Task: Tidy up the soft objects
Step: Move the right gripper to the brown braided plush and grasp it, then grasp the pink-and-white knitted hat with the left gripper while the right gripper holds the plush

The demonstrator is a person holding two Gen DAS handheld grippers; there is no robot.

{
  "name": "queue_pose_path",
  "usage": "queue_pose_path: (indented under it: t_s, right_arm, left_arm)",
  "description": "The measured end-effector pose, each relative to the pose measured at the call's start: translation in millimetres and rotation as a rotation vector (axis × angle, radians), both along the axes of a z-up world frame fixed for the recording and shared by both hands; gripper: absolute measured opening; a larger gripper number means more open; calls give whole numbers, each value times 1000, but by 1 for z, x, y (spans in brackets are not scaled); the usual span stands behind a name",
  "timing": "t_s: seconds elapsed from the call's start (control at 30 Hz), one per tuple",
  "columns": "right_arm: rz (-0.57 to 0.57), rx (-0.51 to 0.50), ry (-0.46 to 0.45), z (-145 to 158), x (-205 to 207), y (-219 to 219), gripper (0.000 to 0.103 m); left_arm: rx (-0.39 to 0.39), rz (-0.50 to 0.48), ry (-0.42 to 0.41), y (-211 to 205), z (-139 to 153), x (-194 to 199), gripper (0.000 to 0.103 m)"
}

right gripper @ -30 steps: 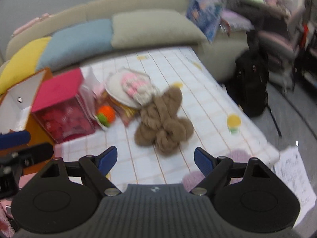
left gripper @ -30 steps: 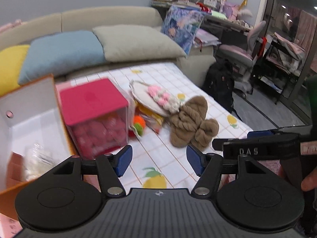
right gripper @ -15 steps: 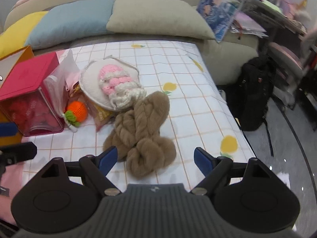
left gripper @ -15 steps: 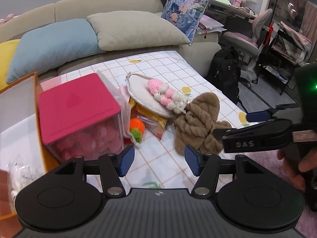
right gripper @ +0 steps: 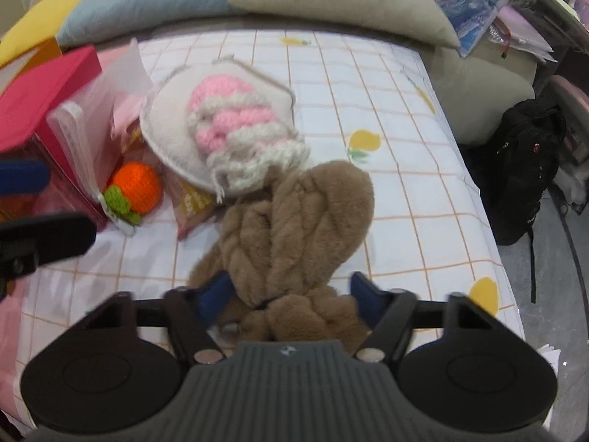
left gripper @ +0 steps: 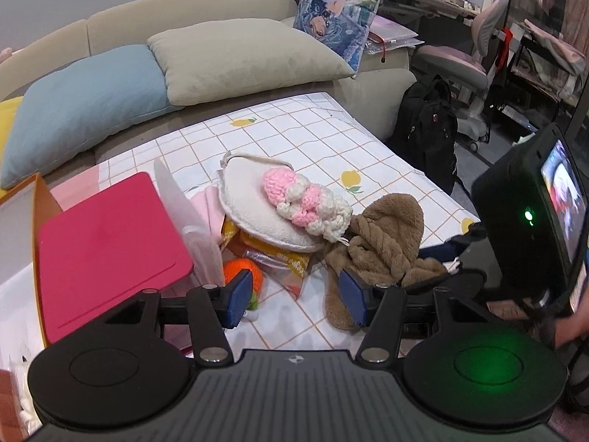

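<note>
Brown plush braided scarf [right gripper: 294,228] lay on the checked tablecloth [right gripper: 405,147] near its front edge, bunched at the near end, its far rounded end just beside the pink-and-white knit piece [right gripper: 235,125].

R gripper [right gripper: 291,291] pointed steeply down over the scarf's bunched end. Its jaws had just been closing, w/ the scarf between them; the left blue pad looked to touch the plush, the right pad stood just beside it w/ a sliver of gap, so not yet clamped. That view was motion-blurred, so contact on the left pad is uncertain.

L gripper [left gripper: 296,296] hovered over the cloth w/ jaws parted and nothing between them; they had just been closing a little too. Its left pad sat in front of the orange knit ball [left gripper: 239,270], its right pad in front of the scarf's edge [left gripper: 386,235]; can't tell if either touched.

Knit piece rested on a white round cushion [left gripper: 257,217], which lay tilted atop an orange snack packet [left gripper: 283,261]. Orange ball w/ green leaf sat between the packet and a clear box w/ pink lid [left gripper: 106,246]. An orange carton [left gripper: 44,199] stood at the far left, beside the box.

Behind the table: sofa w/ blue pillow [left gripper: 84,103] and beige pillow [left gripper: 243,59]. Black backpack [left gripper: 427,129] stood on the floor off the table's right side.
</note>
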State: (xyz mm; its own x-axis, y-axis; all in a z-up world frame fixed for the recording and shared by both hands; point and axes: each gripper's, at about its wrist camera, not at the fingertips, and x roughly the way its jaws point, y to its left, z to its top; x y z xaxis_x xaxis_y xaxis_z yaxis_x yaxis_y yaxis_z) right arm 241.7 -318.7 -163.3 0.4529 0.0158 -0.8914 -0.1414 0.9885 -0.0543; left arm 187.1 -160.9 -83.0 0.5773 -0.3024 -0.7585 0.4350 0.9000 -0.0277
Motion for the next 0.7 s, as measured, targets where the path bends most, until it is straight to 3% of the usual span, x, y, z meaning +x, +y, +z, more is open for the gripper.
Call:
queue_pose_path:
  t_s: [0.1,0.2,0.4,0.7]
  right_arm:
    - [-4,18,2,5,-4,-3,44]
    - [-27,20,22,15,-11,-11,37]
    - [-112,14,-10,34,-20,-42,37]
    - [-278,57,-97,35,22,-69,37]
  left_arm:
    - [5,-5,-11,-4,1,3,64]
    - [1,-12,-25,-7,4,6,64]
    - [-3,-15,-57,-17,9,21,67]
    - [11,31,-63,-34,14,64,82]
